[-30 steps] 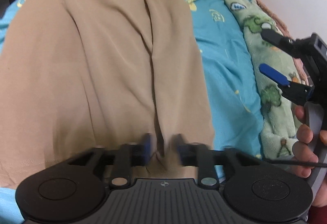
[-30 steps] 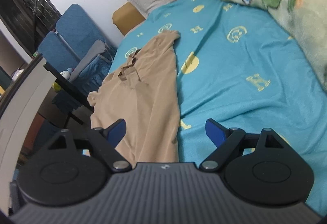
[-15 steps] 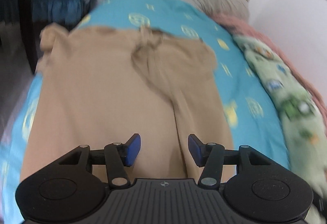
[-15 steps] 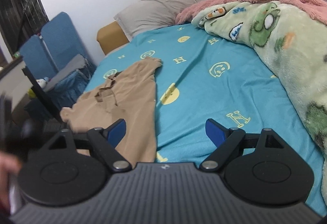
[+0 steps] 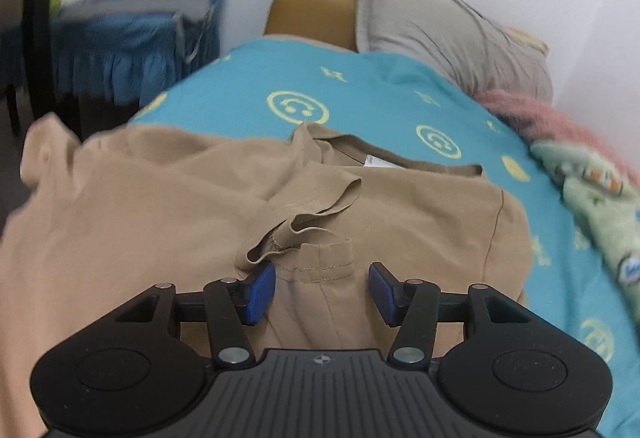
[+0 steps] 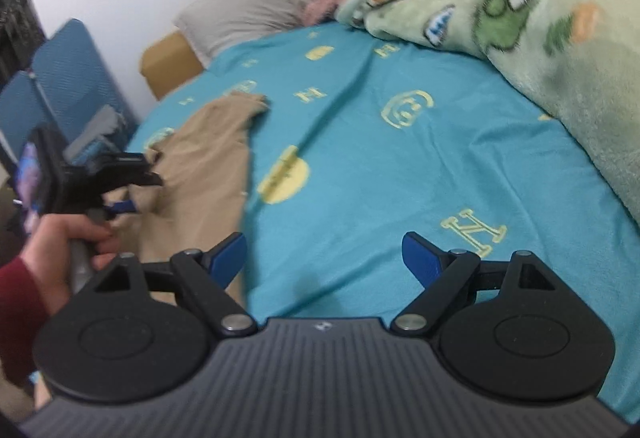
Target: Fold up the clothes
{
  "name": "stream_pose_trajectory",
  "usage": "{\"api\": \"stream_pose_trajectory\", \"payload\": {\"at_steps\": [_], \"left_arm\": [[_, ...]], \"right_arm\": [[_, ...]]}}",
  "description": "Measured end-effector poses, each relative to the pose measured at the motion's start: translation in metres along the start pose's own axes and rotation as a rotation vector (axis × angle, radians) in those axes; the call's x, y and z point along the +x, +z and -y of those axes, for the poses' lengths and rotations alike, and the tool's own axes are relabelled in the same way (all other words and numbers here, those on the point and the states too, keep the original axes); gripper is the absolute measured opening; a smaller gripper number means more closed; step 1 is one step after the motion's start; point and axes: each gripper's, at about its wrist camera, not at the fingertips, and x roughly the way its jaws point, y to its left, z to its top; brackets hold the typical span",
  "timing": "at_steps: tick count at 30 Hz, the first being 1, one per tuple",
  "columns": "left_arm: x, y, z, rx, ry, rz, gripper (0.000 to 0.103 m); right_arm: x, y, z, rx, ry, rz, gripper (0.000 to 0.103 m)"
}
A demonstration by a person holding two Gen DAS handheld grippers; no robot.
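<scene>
Left wrist view: the left gripper (image 5: 322,290), nearly closed over the tan shirt (image 5: 140,222) a second ago, is now seen spread apart at a folded-in sleeve cuff (image 5: 316,258), so that fold appears released. The right gripper (image 6: 324,252) is held apart over bare blue sheet (image 6: 380,166). A green blanket (image 6: 560,50) and grey pillow (image 5: 440,26) are kept clear of the shirt.

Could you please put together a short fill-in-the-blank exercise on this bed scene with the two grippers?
1. The left gripper has its jaws ____ over the tan shirt.
2. The tan shirt lies on a ____ bedsheet with yellow prints.
3. The right gripper holds ____.
4. The pillow at the head of the bed is ____.

Missing words: open; blue; nothing; grey
</scene>
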Motion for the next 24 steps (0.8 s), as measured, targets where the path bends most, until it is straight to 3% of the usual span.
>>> {"api": "stream_pose_trajectory", "payload": {"at_steps": [6, 11, 13, 15, 18, 21, 24], "left_arm": [[-0.013, -0.010, 0.002, 0.193, 0.185, -0.014, 0.057], [-0.032, -0.012, -0.022, 0.168, 0.255, -0.068, 0.062], [-0.041, -0.009, -0.032, 0.156, 0.260, -0.075, 0.068], [-0.049, -0.005, -0.040, 0.148, 0.264, -0.077, 0.066], [-0.061, 0.005, -0.041, 0.159, 0.259, -0.023, 0.067], [-0.057, 0.014, -0.031, 0.146, 0.176, 0.019, 0.069], [-0.034, 0.017, -0.006, 0.205, 0.109, 0.028, 0.074]], "right_arm": [[0.009, -0.006, 0.003, 0.024, -0.007, -0.032, 0.086], [-0.002, -0.007, 0.002, 0.029, -0.003, -0.023, 0.086], [-0.008, -0.007, 0.000, 0.030, 0.006, -0.012, 0.086], [-0.011, -0.007, -0.004, 0.011, 0.016, -0.005, 0.086], [-0.012, -0.008, -0.008, -0.012, 0.024, -0.007, 0.086], [-0.010, -0.009, -0.012, -0.032, 0.031, -0.013, 0.086], [-0.009, -0.010, -0.016, -0.052, 0.038, -0.018, 0.086]]}}
